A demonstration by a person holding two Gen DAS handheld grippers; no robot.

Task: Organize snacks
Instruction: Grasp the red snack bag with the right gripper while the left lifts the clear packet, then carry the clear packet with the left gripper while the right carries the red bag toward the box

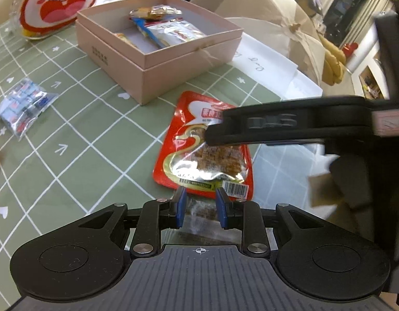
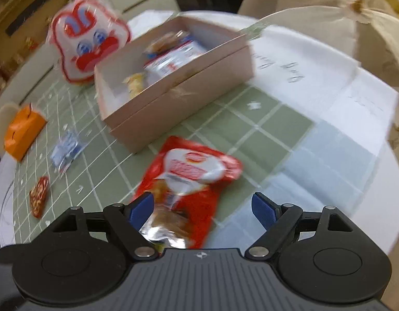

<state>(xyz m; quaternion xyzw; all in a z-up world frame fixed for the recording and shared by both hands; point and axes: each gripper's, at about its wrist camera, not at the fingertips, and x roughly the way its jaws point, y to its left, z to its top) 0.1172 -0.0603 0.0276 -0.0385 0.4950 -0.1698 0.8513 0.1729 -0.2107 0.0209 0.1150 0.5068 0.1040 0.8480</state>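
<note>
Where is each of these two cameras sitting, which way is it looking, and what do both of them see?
Left wrist: rides on the left gripper, looking down along its blue fingers at the red snack packet on the green checked cloth; the other gripper's black finger crosses from the right.
Right wrist: rides on the right gripper, fingers wide apart over the same red packet; blurred.
Shared: red packet, pink box holding snacks, rabbit-face bag, blue-and-white packet, green cloth.
</note>
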